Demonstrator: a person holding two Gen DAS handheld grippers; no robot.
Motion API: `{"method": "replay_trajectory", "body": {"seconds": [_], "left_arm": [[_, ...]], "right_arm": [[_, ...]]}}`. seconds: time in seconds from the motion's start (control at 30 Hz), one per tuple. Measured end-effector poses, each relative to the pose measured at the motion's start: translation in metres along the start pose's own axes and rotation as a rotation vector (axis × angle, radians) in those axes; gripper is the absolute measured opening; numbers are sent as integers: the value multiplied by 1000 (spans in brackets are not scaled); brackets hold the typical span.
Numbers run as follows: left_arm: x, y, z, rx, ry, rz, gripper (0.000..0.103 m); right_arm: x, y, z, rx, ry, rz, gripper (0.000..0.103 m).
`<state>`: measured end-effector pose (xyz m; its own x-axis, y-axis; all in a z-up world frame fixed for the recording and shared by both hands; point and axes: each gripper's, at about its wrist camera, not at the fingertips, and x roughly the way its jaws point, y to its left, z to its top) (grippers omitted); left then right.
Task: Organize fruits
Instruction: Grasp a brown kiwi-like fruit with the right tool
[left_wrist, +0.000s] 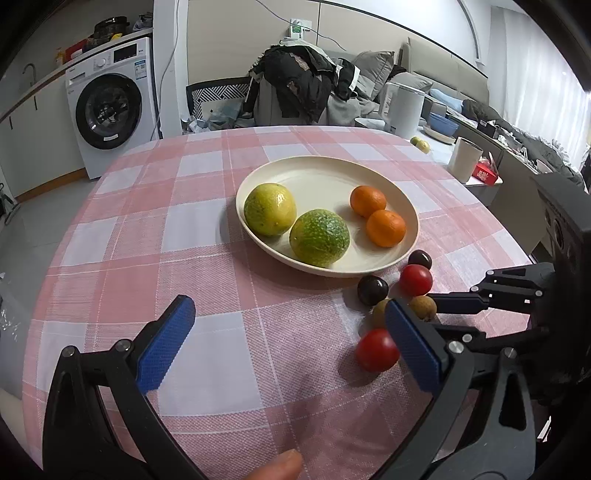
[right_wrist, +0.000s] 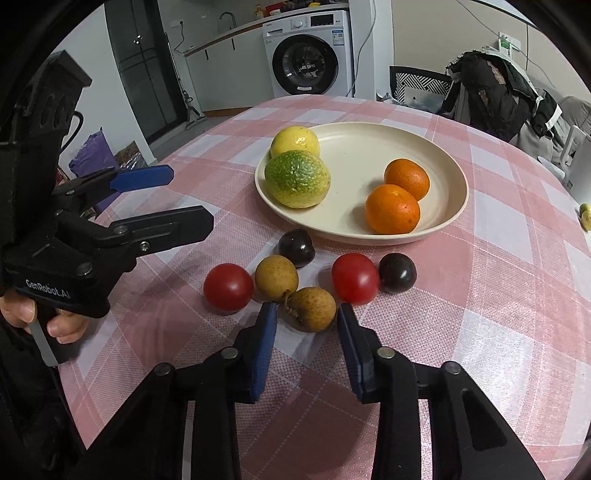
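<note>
A cream plate holds two yellow-green fruits and two oranges. On the cloth in front of it lie two red cherry tomatoes, two dark plums and two brown longans. My right gripper is open, its fingers on either side of the nearer longan, not closed on it. My left gripper is open and empty above the cloth, left of the small fruits; it also shows in the right wrist view.
The round table has a pink-and-white checked cloth. Beyond its far right edge stand a white kettle, a cup and a small green fruit. A chair with clothes and a washing machine stand behind.
</note>
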<state>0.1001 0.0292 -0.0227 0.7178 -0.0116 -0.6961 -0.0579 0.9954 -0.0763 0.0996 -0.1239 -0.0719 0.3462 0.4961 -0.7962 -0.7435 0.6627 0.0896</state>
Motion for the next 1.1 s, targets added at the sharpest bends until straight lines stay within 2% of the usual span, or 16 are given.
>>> {"method": "replay_trajectory", "body": {"seconds": [0.27, 0.53, 1.1], "left_arm": [[0, -2, -1, 4, 6, -1, 102], [1, -18, -6, 69, 28, -46, 102], [21, -39, -21, 160, 137, -84, 102]], "right_arm": [[-7, 4, 0, -30, -14, -6, 28], [-32, -11, 6, 45, -116, -21, 28], [-34, -20, 8, 96, -129, -29, 28]]}}
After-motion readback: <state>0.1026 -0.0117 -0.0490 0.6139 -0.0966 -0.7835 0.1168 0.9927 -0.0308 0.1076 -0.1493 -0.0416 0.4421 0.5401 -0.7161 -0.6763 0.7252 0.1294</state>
